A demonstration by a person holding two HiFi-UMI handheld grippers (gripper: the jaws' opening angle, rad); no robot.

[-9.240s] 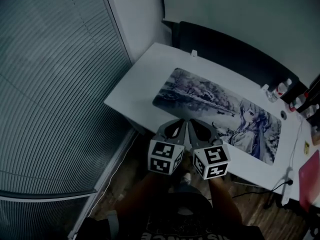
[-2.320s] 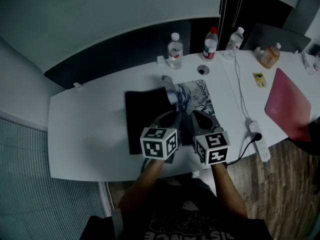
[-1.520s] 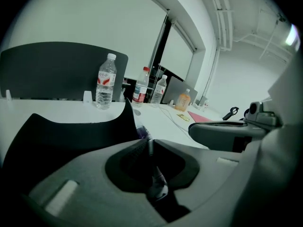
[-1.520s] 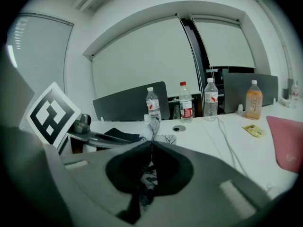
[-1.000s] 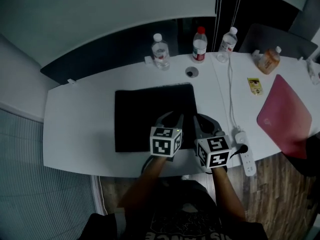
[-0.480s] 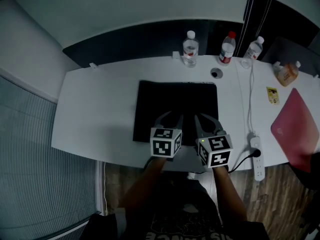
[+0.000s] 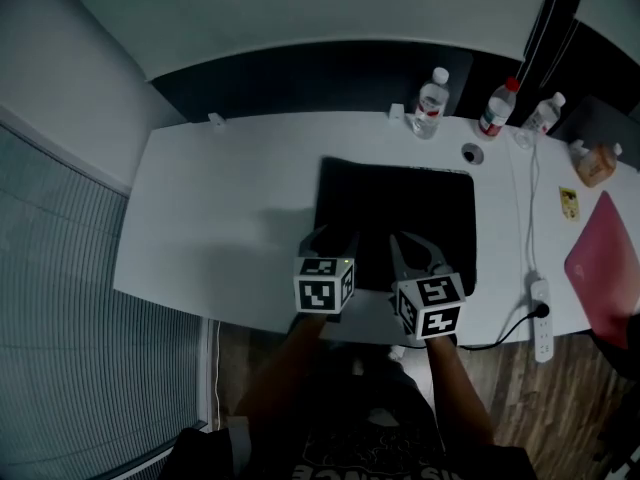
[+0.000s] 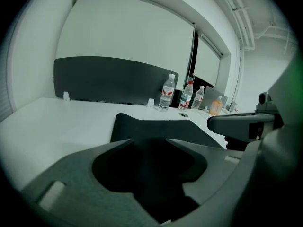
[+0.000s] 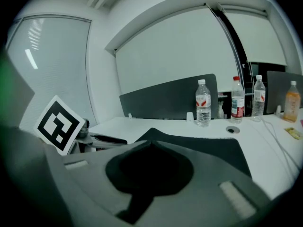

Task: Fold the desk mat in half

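One mat; power strip overhead only

Dim, greyish light over my white table, dark partition panel standing along its far edge, pale plain wall behind that, slatted blinds on my left, wood-plank floor below the table's near edge.

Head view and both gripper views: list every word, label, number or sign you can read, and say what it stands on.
No text can be read in these pictures.
Water bottles: labels too small to read.
Yellow card: print too blurred to read.
Marker cubes: black-and-white square patterns, no letters or numbers.
Shirt: print too dim to read.
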